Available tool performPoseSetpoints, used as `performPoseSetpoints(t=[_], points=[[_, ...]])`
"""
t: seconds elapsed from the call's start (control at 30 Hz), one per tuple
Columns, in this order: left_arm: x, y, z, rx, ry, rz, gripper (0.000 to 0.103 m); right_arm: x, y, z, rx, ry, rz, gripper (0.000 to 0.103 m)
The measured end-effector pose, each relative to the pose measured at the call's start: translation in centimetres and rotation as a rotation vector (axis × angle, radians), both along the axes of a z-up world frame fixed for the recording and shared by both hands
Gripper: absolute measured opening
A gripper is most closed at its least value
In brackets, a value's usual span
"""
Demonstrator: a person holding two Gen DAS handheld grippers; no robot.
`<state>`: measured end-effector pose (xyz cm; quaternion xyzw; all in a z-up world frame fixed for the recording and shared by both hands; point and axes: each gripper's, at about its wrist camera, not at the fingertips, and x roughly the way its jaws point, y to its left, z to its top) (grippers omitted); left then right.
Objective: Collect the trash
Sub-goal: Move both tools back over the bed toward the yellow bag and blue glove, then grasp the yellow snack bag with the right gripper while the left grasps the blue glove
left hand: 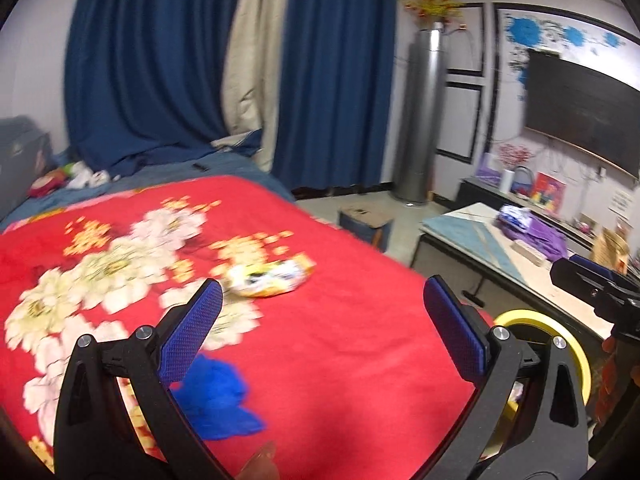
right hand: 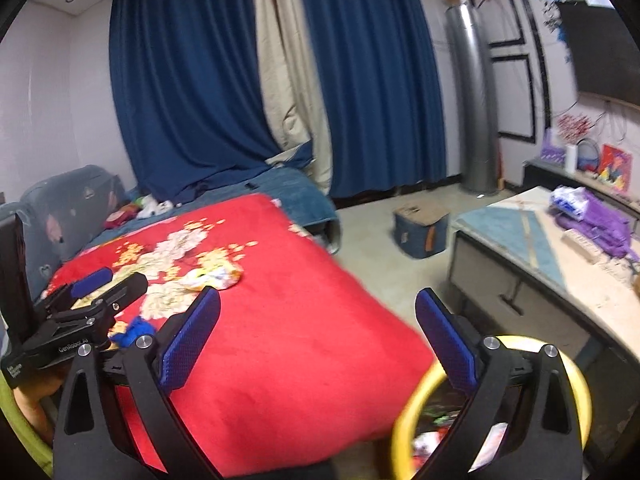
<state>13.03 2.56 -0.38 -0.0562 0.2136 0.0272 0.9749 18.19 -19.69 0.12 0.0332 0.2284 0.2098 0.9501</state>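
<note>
A yellow-and-white crumpled wrapper (left hand: 269, 278) lies on the red flowered blanket (left hand: 328, 352); it also shows in the right wrist view (right hand: 212, 276). A blue crumpled scrap (left hand: 218, 398) lies nearer on the blanket, just behind my left gripper's left finger; the right wrist view shows it too (right hand: 130, 330). My left gripper (left hand: 322, 330) is open and empty above the blanket. My right gripper (right hand: 318, 334) is open and empty over the blanket's edge. A yellow-rimmed bin (right hand: 416, 408) with trash inside stands beside the bed under the right gripper; its rim shows in the left wrist view (left hand: 576, 348).
A low table (right hand: 532, 256) with purple bags (right hand: 592, 220) stands to the right. A blue box (right hand: 420, 228) sits on the floor. Blue curtains (right hand: 192, 92) hang behind the bed. A tall silver cylinder (right hand: 474, 104) stands by the wall. Toys (left hand: 76, 178) lie at the bed's far end.
</note>
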Motion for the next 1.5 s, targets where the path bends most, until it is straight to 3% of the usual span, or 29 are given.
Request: performPoseSetpoints(t=[0.3, 0.43, 0.57, 0.7, 0.77, 0.83, 0.87, 0.93, 1.03, 1.1, 1.17, 1.27, 1.5], points=[[-0.7, 5.7, -1.9, -0.025, 0.112, 0.089, 0.093, 5.0, 7.6, -0.5, -0.005, 0.058, 0.102, 0.092], [-0.8, 7.4, -3.7, -0.050, 0.204, 0.077, 0.093, 8.1, 11.3, -1.6, 0.001, 0.138, 0.157, 0.084], [-0.7, 8.5, -5.1, -0.115, 0.263, 0.064, 0.093, 10.7, 14.6, -3.1, -0.014, 0.202, 0.160, 0.084], [-0.2, 7.9, -6.1, -0.143, 0.310, 0.001, 0.093, 13.3, 17.0, -4.9, -0.023, 0.276, 0.162, 0.078], [0.3, 7.5, -6.9, -0.159, 0.351, -0.039, 0.086, 14.6, 18.0, -5.7, -0.022, 0.313, 0.156, 0.077], [0.7, 7.2, -7.6, -0.160, 0.381, -0.060, 0.063, 15.8, 18.8, -6.6, -0.021, 0.350, 0.151, 0.076], [0.7, 7.0, -7.6, -0.158, 0.387, -0.064, 0.058, 16.1, 19.1, -6.9, -0.023, 0.357, 0.148, 0.076], [0.7, 6.8, -7.8, -0.155, 0.396, -0.072, 0.039, 17.0, 20.0, -7.6, -0.023, 0.383, 0.146, 0.074], [0.8, 6.6, -8.0, -0.162, 0.406, -0.091, 0.026, 18.1, 20.4, -8.8, 0.018, 0.445, 0.140, 0.066], [1.0, 6.5, -8.2, -0.167, 0.408, -0.104, 0.022, 18.9, 20.3, -9.6, 0.066, 0.497, 0.145, 0.051], [1.0, 6.4, -8.1, -0.172, 0.407, -0.116, 0.020, 18.6, 20.2, -9.9, 0.092, 0.483, 0.147, 0.036], [1.1, 6.4, -8.1, -0.182, 0.407, -0.123, 0.019, 17.4, 20.2, -9.6, 0.057, 0.422, 0.164, 0.028], [1.1, 6.8, -7.9, -0.213, 0.390, -0.139, 0.018, 14.2, 16.7, -8.2, 0.080, 0.345, 0.151, 0.025]])
